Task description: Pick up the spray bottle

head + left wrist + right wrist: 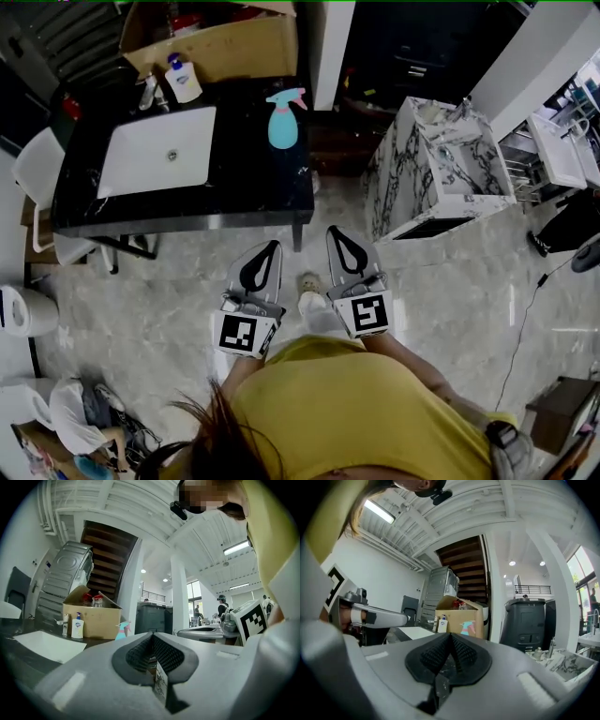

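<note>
A teal spray bottle with a pink trigger stands upright near the right end of a black table. Both grippers hover over the floor in front of the table's near edge, well short of the bottle. My left gripper is shut and empty. Beside it, my right gripper is also shut with nothing held. In the left gripper view the spray bottle shows small, just left of the closed left gripper. In the right gripper view the spray bottle stands just beyond the right gripper.
A white rectangular basin lies on the table's left half, with a pump soap bottle and an open cardboard box behind. A marble-patterned cabinet stands to the right; a white chair sits at the left.
</note>
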`<act>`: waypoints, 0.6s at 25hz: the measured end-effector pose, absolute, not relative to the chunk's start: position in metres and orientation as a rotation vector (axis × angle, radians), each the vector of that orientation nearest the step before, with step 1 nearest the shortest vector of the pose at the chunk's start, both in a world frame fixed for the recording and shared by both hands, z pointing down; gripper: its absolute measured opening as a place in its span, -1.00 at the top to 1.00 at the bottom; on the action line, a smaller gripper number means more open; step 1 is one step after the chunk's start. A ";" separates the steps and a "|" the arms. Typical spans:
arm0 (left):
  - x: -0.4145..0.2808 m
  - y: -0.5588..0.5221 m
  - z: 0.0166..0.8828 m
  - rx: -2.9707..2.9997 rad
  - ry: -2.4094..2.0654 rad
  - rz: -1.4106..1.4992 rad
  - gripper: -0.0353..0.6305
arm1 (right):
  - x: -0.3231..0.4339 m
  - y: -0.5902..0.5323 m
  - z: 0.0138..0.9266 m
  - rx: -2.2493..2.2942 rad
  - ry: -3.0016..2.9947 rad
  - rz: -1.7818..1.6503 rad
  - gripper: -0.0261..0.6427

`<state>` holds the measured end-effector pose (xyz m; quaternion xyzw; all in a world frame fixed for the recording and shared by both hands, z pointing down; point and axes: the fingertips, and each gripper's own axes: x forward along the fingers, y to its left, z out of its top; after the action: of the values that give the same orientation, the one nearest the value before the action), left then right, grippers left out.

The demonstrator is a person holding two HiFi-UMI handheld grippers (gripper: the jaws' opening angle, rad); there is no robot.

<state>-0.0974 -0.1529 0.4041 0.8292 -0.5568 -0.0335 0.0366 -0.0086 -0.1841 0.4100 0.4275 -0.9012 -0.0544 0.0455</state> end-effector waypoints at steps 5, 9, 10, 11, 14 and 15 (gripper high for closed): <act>-0.096 -0.234 0.408 2.525 -1.730 -0.081 0.76 | -0.013 -0.264 0.414 1.245 -2.779 -0.144 0.91; -0.096 -0.280 0.411 2.507 -1.740 -0.077 0.61 | -0.020 -0.309 0.418 1.192 -2.806 -0.134 0.92; -0.097 -0.289 0.413 2.498 -1.740 -0.074 0.58 | -0.022 -0.318 0.420 1.182 -2.812 -0.131 0.92; -0.098 -0.296 0.415 2.490 -1.743 -0.071 0.55 | -0.024 -0.325 0.421 1.173 -2.817 -0.128 0.92; -0.103 -0.312 0.421 2.463 -1.760 -0.070 0.49 | -0.029 -0.341 0.424 1.152 -2.827 -0.121 0.92; -0.105 -0.316 0.422 2.456 -1.763 -0.070 0.48 | -0.030 -0.344 0.425 1.149 -2.829 -0.118 0.92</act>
<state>-0.1050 -0.3162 0.4220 0.8107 -0.5820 -0.0230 0.0590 -0.0298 -0.3441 0.4247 0.3757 -0.9250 -0.0385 0.0429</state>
